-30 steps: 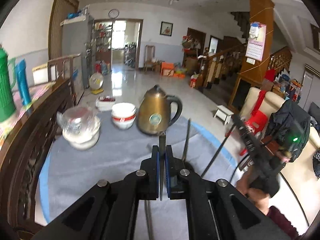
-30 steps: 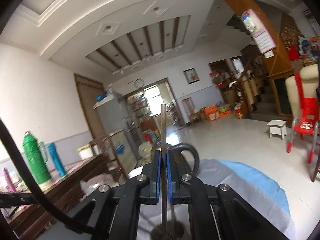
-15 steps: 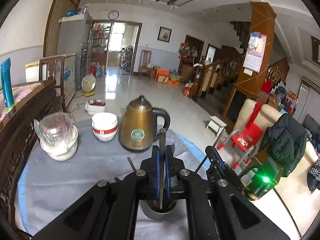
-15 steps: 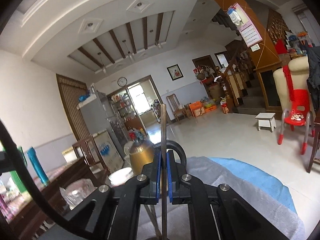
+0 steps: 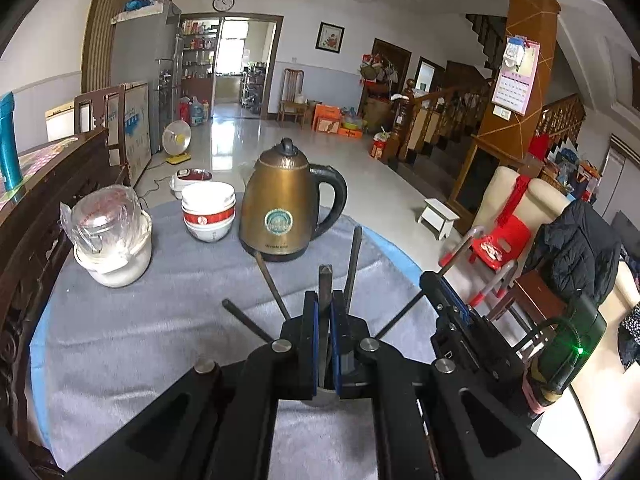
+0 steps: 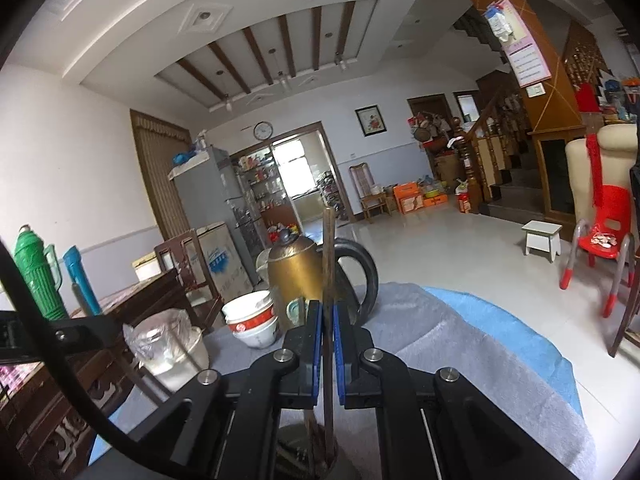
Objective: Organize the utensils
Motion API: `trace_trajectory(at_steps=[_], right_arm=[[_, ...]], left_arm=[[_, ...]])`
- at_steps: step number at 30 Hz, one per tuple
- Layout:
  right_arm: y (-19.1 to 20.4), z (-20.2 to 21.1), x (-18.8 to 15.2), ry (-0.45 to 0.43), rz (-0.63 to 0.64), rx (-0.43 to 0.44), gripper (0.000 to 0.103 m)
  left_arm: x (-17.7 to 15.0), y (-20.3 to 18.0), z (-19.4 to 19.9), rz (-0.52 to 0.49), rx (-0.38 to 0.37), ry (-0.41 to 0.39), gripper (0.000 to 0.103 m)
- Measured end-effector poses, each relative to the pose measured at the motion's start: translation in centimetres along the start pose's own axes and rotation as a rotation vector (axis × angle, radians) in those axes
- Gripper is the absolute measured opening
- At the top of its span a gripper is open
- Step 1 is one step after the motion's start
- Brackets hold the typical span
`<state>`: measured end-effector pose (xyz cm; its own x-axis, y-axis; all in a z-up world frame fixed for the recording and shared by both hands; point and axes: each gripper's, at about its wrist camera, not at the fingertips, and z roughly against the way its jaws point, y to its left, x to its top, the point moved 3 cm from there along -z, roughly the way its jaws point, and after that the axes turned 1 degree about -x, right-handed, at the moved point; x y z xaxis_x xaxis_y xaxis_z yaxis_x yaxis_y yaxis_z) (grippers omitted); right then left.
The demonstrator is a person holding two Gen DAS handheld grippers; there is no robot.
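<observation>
In the left wrist view my left gripper [image 5: 325,300] is shut on a dark, flat utensil handle [image 5: 325,280] that stands upright. Its lower end reaches into a metal holder [image 5: 320,395], mostly hidden under the jaws. Several dark chopsticks [image 5: 272,284] fan out of that holder. To the right, my right gripper [image 5: 431,281] grips a thin stick [image 5: 460,250] that slants down toward the holder. In the right wrist view the right gripper [image 6: 328,308] is shut on this thin stick [image 6: 328,248], whose lower end sits in the holder [image 6: 304,452].
A bronze kettle [image 5: 280,208], stacked red-and-white bowls [image 5: 208,212] and a plastic-wrapped glass jar [image 5: 108,236] stand at the far side of the grey cloth [image 5: 160,320]. Dark wooden furniture [image 5: 24,240] borders the left. The table's blue edge [image 5: 400,252] curves off at the right.
Both grippers have sunk toward the table with their utensils. The left one moved over the holder, so the chopsticks now fan out around it. The right view has tipped down, showing the kettle and bowls.
</observation>
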<state>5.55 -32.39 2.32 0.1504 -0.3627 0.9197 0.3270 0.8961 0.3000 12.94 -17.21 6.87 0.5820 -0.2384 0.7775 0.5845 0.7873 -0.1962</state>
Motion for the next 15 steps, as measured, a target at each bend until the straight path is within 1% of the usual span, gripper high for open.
trace_trajectory(at_steps=[5,8,10,12,13,15], right_arm=[[0.7,0.3,-1.2,0.034,0.037,0.022,0.009],[0.9,0.2,-1.7,0.073,0.037,0.036,0.009],[0.9,0.3,-2.2,0.104,0.034,0.050,0.010],[0.9,0.5,-2.4,0.125,0.026,0.060,0.010],[0.7,0.6,-2.6,0.144,0.017,0.074,0.010],[0.5,0.7,-2.9,0.175,0.000,0.103,0.018]], left_arm=[[-0.9,0.3,0.4,-0.003,-0.005,0.019,0.005],[-1.2,0.6,1.1,-0.020,0.005,0.016,0.008],[-1.5,1.0,1.6,-0.028,0.014,0.009,0.012],[-2.0,1.7,2.2,-0.032,0.028,0.007,0.030],[-2.2,2.0,2.5,-0.033,0.035,0.002,0.034],[-2.7,2.7,3.1,-0.035,0.048,-0.009,0.041]])
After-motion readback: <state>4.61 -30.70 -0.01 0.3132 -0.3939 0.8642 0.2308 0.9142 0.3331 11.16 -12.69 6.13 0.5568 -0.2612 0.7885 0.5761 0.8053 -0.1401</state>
